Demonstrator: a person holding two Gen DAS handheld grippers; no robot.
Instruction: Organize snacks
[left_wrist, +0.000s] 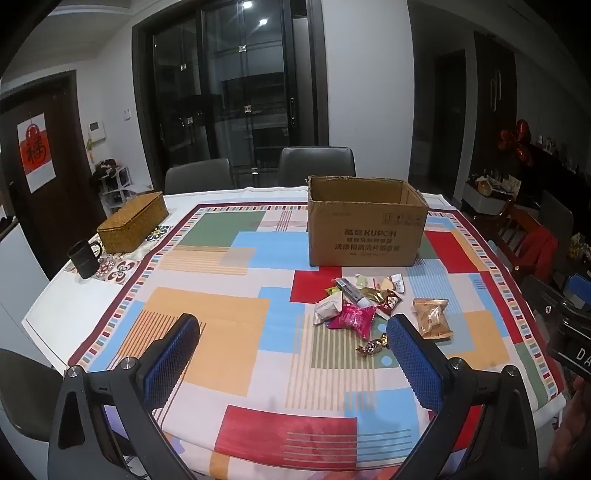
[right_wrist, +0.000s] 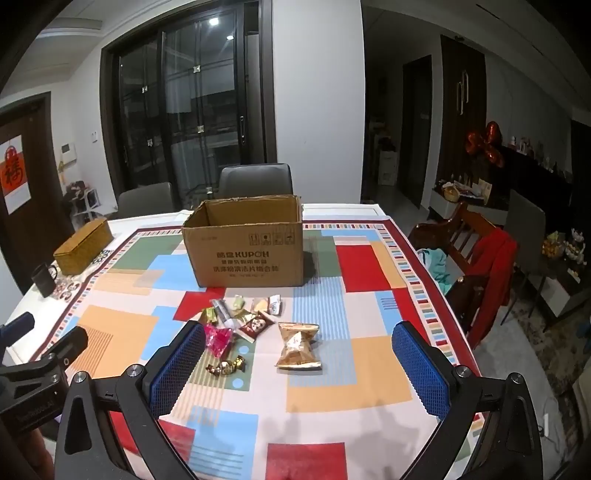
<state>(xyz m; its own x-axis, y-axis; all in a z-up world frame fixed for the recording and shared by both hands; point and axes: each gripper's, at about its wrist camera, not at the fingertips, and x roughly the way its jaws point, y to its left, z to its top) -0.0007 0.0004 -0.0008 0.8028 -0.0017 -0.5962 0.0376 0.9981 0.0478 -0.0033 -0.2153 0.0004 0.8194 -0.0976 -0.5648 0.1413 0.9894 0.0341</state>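
Both tools, left tool (left_wrist: 291, 339) and right tool (right_wrist: 299, 347), hang spread wide and empty above the table (right_wrist: 369, 373). The snack packets (right_wrist: 243, 325) lie heaped just before the open cardboard box (right_wrist: 243, 251). A wide grab there may snag several slippery wrappers, or drop the twisted candy (right_wrist: 226, 366).

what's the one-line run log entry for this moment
left gripper open | right gripper open | snacks loose on tablecloth | cardboard box open, no snacks visible inside
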